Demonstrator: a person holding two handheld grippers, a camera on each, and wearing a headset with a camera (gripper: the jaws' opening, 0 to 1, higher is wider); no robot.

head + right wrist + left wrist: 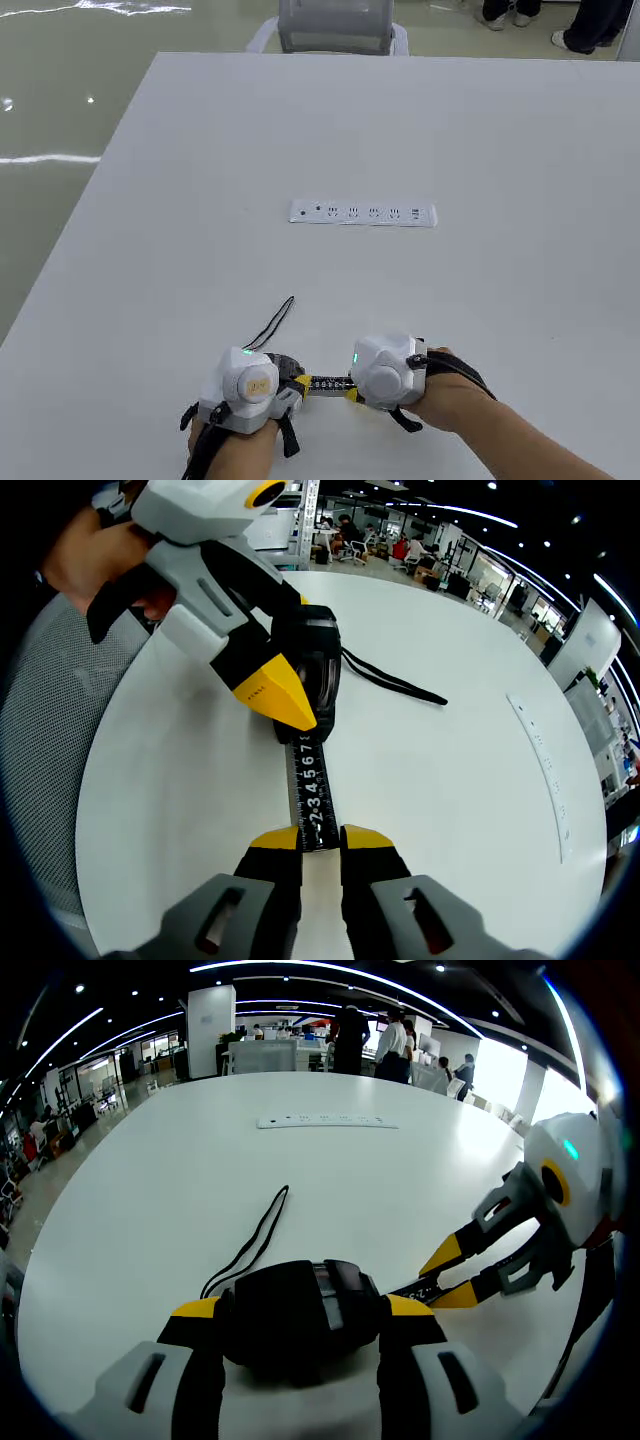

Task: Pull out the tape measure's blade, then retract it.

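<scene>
While the left hand-held gripper (302,1307) clamps the black tape measure (315,670) between its yellow-tipped jaws on the white desk (400,130), the right hand-held gripper (320,837) is pinched narrowly on the end of the blade (312,785). A short numbered length spans the gap between them. The wrist strap (255,1240) lies on the desk, well short of a power strip (363,213).

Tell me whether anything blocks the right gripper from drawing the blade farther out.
Nothing visible does. The right gripper grips the blade; the table to its right lies bare, and the power strip sits far off.
</scene>
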